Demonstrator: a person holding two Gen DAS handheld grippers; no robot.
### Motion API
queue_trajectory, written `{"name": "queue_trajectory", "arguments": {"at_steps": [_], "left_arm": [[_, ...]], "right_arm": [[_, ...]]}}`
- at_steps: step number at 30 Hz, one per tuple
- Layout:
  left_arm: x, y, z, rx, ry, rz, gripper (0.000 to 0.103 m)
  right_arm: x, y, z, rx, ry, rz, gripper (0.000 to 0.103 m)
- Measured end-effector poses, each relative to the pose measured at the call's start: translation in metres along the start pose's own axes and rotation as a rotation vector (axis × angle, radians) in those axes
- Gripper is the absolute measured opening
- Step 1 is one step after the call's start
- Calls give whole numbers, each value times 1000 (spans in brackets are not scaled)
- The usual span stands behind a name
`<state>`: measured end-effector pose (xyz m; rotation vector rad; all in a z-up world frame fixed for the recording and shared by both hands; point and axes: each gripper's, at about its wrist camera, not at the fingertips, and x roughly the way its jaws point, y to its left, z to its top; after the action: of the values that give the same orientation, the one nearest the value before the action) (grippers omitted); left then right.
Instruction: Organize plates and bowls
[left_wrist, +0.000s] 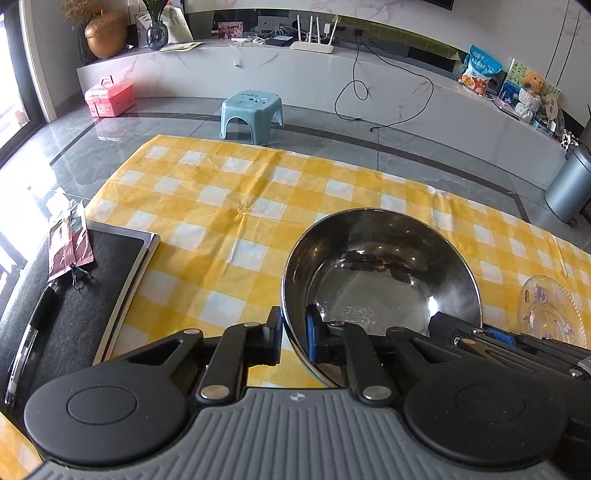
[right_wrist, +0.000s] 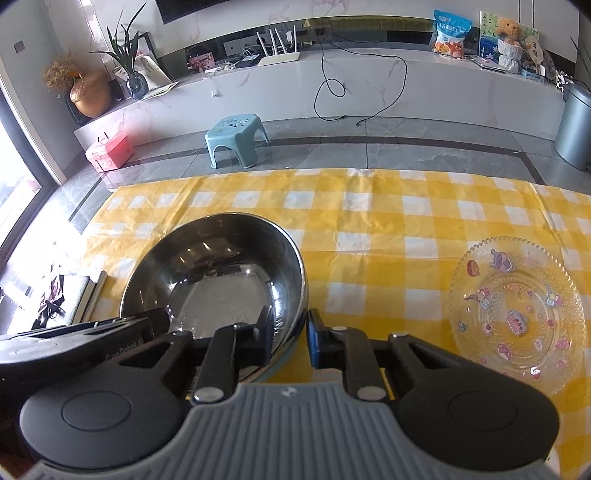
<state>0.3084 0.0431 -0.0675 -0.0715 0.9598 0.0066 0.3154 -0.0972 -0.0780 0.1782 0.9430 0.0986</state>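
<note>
Here, in the left wrist view, the left gripper (left_wrist: 293, 338) is clenched on the near rim of the round stainless steel bowl (left_wrist: 380, 280), one finger outside and one inside; the bowl is above the yellow and white checked tablecloth (left_wrist: 221, 199), and whether it touches it I cannot tell; the clear glass plate with cartoon prints (left_wrist: 550, 314) lies to its right.

In the right wrist view, the right gripper (right_wrist: 290, 339) grasps the same rim at the right side of the bowl; the plate lies apart on the cloth.

I judge that the smooth steel can slip if the two hands pull unevenly; the plate is fragile. The left gripper's body shows writing, perhaps "Robot"; it is not fully readable.
</note>
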Motion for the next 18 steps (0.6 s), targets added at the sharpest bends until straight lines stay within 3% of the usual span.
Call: {"name": "queue_trajectory", "arguments": {"at_steps": [9,18], "left_arm": [[-30,-1,-7,1,-21,6,12],[-98,-11,-31,27,-78,0,11]], "right_arm": [[-24,-1,-2,14,-11,2,12],[-92,-8,-30,31,-47,26,11]]}}
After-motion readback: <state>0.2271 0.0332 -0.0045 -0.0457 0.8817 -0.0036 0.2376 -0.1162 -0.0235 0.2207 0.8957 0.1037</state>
